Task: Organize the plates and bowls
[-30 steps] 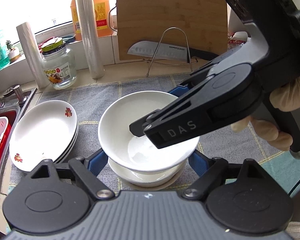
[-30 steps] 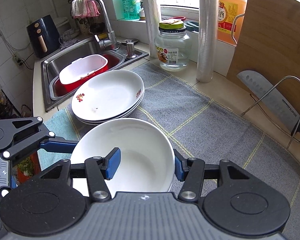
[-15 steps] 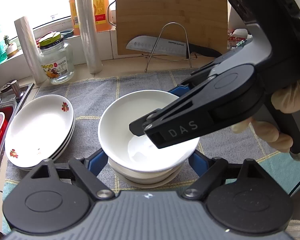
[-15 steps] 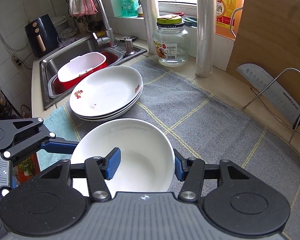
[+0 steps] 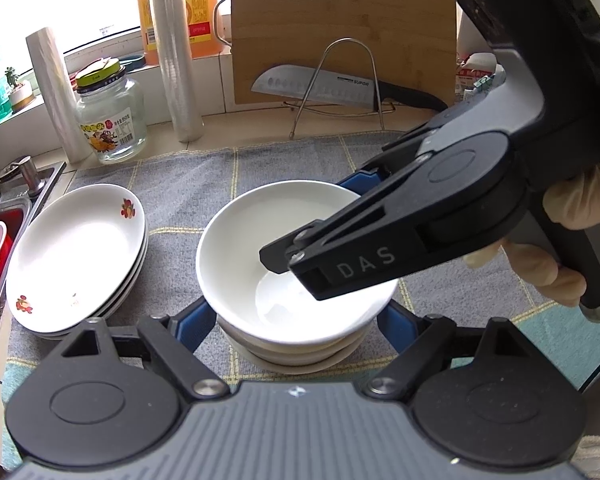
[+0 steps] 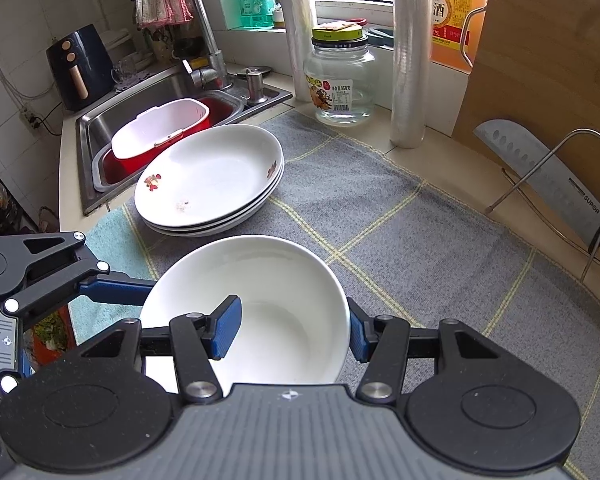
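A plain white bowl [image 5: 236, 248] rests on a small stack of white bowls [image 5: 300, 354] on the grey mat. My left gripper [image 5: 296, 316] spans it from the near side, blue pads against its sides below the rim. My right gripper [image 6: 290, 332] is shut on the bowl [image 6: 260, 280], with one blue pad [image 6: 226, 326] inside and the other outside the wall. In the left wrist view its black finger [image 5: 340, 268] crosses over the bowl. A stack of flower-printed plates [image 5: 76, 256] [image 6: 212, 176] lies to the left near the sink.
The sink [image 6: 96, 128] holds a red basin and a white basket. A glass jar [image 5: 110, 120], two film rolls [image 5: 178, 60], a cutting board [image 5: 340, 20] and a knife [image 5: 320, 86] on a wire rack line the back. A person's hand [image 5: 572, 208] holds the right gripper.
The top bowl has sunk closer onto the bowls beneath it. Both grippers keep the same hold, and the background has shifted only slightly.
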Demonstrator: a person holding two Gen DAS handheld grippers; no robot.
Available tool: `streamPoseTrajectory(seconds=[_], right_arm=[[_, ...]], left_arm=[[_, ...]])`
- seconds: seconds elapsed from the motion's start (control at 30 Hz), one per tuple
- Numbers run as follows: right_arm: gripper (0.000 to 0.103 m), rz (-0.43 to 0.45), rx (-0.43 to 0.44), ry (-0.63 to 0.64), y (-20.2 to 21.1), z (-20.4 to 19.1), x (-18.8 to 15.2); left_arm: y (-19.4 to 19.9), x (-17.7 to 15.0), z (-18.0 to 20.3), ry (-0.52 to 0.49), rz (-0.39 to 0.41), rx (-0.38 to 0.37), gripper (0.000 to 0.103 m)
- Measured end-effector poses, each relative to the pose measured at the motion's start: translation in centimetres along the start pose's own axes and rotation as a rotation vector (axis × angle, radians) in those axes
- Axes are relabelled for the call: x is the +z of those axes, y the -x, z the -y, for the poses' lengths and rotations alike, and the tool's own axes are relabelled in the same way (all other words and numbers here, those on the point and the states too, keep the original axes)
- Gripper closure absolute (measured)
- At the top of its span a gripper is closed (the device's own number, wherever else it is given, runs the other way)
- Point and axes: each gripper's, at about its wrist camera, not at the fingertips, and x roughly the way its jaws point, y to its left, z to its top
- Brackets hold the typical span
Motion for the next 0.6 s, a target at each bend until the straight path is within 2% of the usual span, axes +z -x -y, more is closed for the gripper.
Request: streamPoseTrajectory(seconds=[0.6], right_arm=[[0.043,-0.007,-0.013,-0.001,-0.53,-0.18,0.07]], left_arm=[[-0.33,0.08,-0.09,-0.008,-0.015,0.006,0.015]])
